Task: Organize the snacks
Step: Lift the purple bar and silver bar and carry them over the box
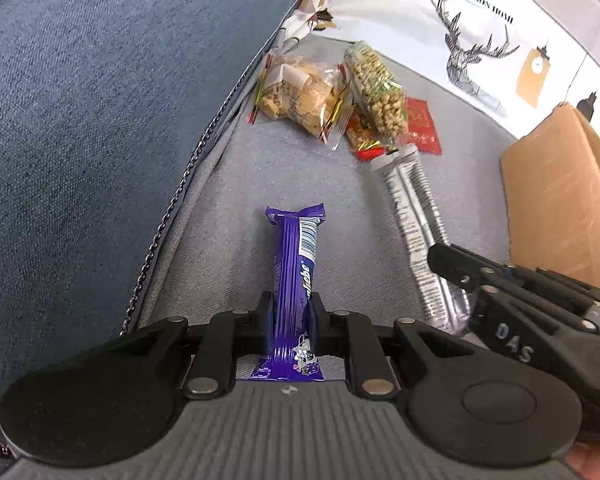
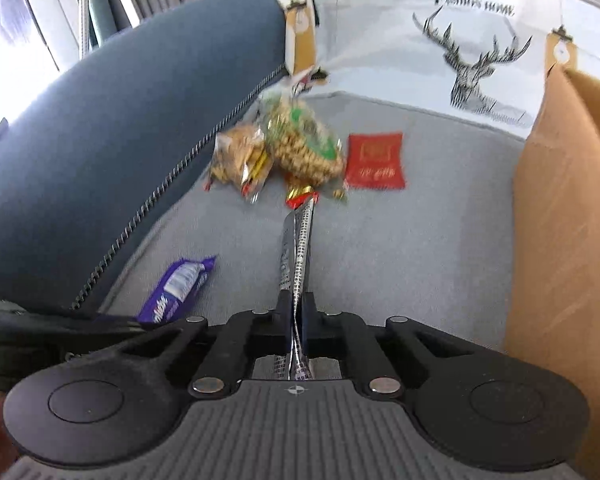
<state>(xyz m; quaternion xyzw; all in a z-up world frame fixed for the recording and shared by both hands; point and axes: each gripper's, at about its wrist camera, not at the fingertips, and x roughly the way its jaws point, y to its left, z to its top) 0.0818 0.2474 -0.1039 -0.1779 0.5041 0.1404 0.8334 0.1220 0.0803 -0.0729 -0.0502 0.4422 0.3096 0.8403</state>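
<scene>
Left wrist view: left gripper (image 1: 291, 312) clamps the purple bar (image 1: 296, 264) on the grey seat cushion (image 1: 228, 200); the bar's barcode shows only here.
Right wrist view: right gripper (image 2: 296, 312) clamps the silver stick pack (image 2: 296, 256), which points toward the snack pile (image 2: 284, 152).
Box: cardboard box (image 2: 560, 240) right of the snack pile; inside hidden.

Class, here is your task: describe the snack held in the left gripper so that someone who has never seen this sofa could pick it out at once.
Start at the grey sofa seat beside the dark blue armrest. Near its front edge, the left gripper is shut on a long purple bar, which points toward the pile of clear snack bags. It is the only purple wrapper; the silver packet alongside is in the right gripper.
</scene>
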